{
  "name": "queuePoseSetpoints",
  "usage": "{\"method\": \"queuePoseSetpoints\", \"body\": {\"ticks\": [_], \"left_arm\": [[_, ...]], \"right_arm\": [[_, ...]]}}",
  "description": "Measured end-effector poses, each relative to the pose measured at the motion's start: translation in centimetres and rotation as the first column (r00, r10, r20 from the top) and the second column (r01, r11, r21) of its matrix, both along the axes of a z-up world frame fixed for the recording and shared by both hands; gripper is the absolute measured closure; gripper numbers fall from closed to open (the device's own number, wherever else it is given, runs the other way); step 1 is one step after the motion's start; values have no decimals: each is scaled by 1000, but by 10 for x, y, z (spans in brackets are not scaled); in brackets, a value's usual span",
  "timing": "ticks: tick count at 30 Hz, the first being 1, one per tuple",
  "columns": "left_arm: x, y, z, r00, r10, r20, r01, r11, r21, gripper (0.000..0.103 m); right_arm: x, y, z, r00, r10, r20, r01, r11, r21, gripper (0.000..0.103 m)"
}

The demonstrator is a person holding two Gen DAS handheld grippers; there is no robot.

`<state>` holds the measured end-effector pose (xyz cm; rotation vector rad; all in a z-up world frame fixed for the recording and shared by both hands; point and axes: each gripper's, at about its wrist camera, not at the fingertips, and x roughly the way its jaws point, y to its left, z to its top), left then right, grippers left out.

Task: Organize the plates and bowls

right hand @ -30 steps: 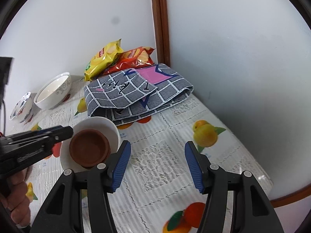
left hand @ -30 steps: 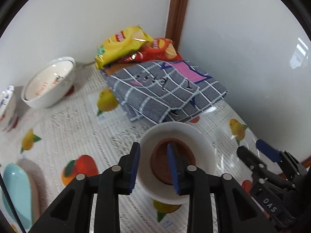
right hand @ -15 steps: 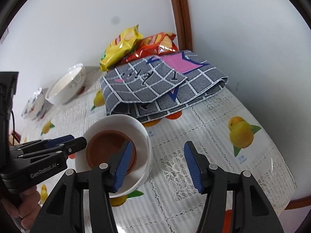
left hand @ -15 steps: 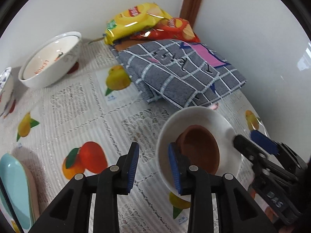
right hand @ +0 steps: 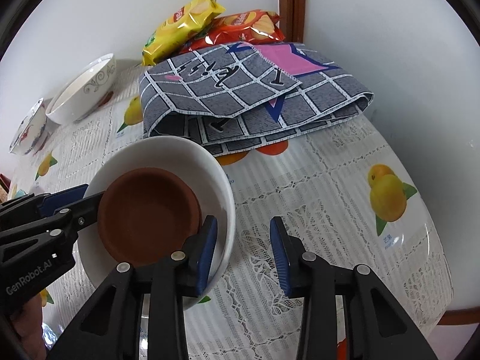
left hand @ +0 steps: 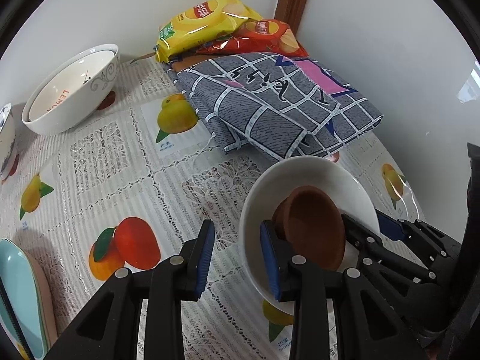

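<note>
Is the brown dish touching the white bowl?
Touching. In the right wrist view, the brown dish lies inside the white bowl, resting against its inner wall.

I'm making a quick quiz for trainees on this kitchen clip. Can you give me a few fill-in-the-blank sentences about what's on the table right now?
1. The small brown dish sits inside a ____ bowl.
2. The yellow snack bag lies partly on top of a ____ snack bag.
3. The folded checked cloth is mainly ____ in colour, with a pink patch.
4. The tablecloth is printed with pictures of ____.

Missing words: white; red; grey; fruit
</note>
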<state>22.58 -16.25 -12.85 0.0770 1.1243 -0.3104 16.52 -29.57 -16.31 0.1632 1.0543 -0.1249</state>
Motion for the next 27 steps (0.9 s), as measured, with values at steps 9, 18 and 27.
{"method": "queuePoseSetpoints", "body": {"ticks": [9, 18, 27], "left_arm": [[3, -1, -13, 999, 9, -35, -8, 1000, 13, 74], [3, 2, -14, 1000, 7, -30, -9, 999, -39, 81], [1, -4, -18, 1000, 6, -13, -6, 1000, 17, 83]], "right_arm": [[5, -8, -3, 1000, -11, -17, 11, 999, 35, 59], [0, -2, -2, 999, 2, 42, 0, 999, -39, 59], [0, -1, -3, 999, -16, 49, 17, 1000, -9, 60]]}}
